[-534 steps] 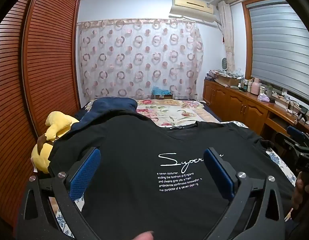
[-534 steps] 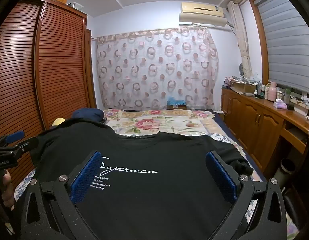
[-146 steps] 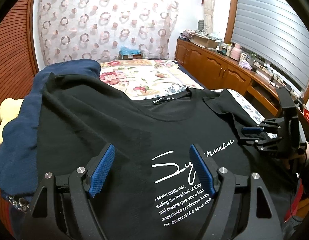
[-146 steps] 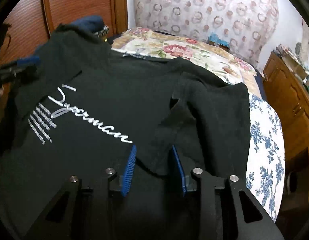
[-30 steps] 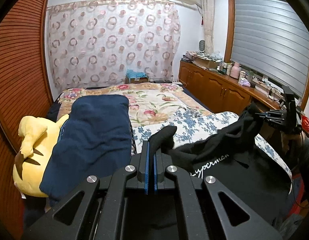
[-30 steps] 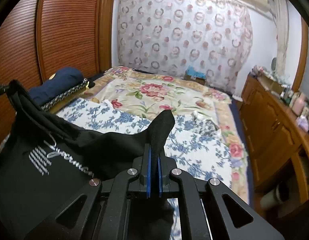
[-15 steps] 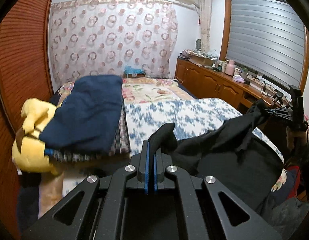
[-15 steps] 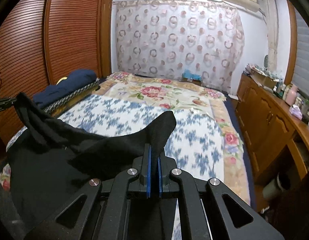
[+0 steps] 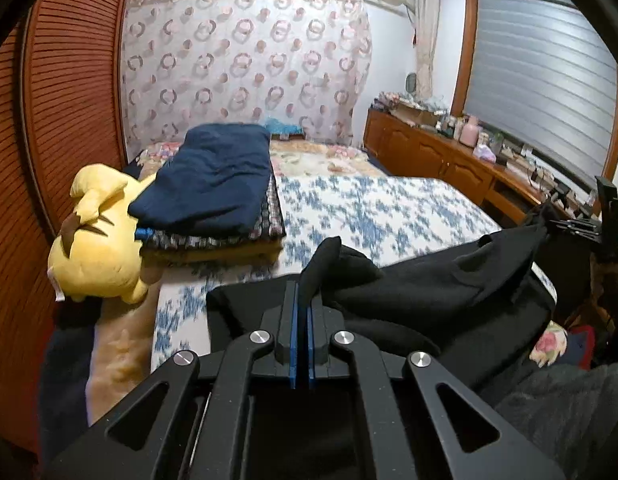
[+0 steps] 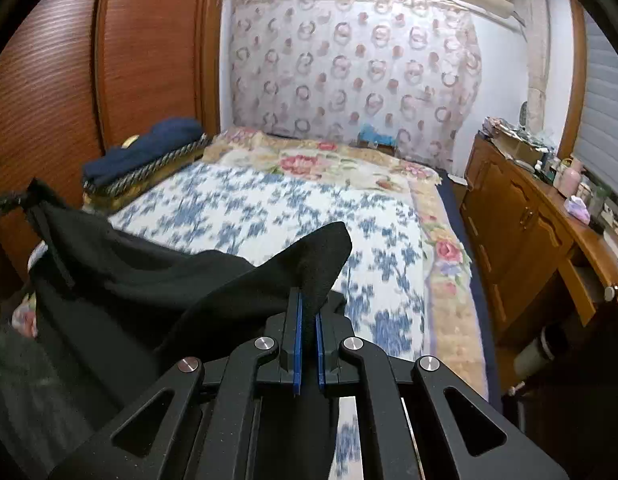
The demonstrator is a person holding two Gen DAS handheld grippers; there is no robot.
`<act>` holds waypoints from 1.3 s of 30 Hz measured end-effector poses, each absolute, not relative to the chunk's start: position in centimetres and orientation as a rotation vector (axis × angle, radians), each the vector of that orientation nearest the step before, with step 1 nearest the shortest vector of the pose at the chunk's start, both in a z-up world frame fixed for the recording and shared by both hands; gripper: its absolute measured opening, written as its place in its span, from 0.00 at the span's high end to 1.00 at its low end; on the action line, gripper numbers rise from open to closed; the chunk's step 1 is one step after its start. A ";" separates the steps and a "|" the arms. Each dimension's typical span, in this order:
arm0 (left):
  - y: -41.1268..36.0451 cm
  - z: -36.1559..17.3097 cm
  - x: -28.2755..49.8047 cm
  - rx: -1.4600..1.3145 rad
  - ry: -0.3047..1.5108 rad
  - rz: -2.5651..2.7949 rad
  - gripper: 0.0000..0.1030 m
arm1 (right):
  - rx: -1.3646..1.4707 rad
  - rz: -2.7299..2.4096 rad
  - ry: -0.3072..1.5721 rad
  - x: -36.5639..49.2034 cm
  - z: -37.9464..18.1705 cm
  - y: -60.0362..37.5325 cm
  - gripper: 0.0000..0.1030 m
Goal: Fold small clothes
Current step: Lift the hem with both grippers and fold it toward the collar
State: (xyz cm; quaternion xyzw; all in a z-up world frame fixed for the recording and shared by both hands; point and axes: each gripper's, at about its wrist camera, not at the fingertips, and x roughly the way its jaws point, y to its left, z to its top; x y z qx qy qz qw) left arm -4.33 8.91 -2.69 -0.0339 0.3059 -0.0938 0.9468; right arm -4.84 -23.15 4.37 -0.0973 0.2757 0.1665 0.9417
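A black T-shirt (image 9: 437, 284) hangs between my two grippers at the near end of the bed. My left gripper (image 9: 303, 300) is shut on one bunched part of it, a flap of cloth sticking up past the blue pads. My right gripper (image 10: 308, 304) is shut on another part of the shirt (image 10: 197, 280), and it also shows in the left wrist view (image 9: 581, 226) at the far right. The shirt sags between them and its white print is hidden.
The bed has a blue-flowered sheet (image 10: 269, 216). A folded navy garment (image 9: 213, 184) lies on a stack at the bed's left, next to a yellow plush toy (image 9: 97, 248). A wooden wardrobe (image 9: 61, 120) is on the left, a wooden cabinet (image 10: 521, 224) on the right.
Both grippers have kept their hold and pulled the shirt back toward the near end of the bed and lower. More of the flowered sheet shows now.
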 end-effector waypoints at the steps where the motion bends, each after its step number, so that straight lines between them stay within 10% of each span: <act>1: 8.9 -2.9 -4.5 -0.063 0.636 -0.192 0.96 | -0.200 0.343 0.577 -5.3 4.3 -23.2 0.95; 6: 9.2 -4.6 -4.6 -0.053 0.682 -0.195 0.96 | -0.182 0.358 0.669 -6.5 2.7 -23.5 0.95; 12: 10.7 -4.7 -4.2 -0.079 0.679 -0.173 0.63 | -0.169 0.329 0.704 -5.4 2.8 -24.2 0.95; 16: 11.4 -4.2 -3.7 -0.078 0.664 -0.168 0.42 | -0.191 0.320 0.636 -5.9 5.5 -24.1 0.84; 19: 11.6 -4.2 -2.2 -0.077 0.665 -0.173 0.29 | -0.197 0.309 0.597 -6.2 6.5 -24.2 0.53; 39: 13.5 -10.9 5.9 -0.052 0.874 -0.129 0.29 | -0.153 0.343 0.802 6.4 0.0 -23.5 0.44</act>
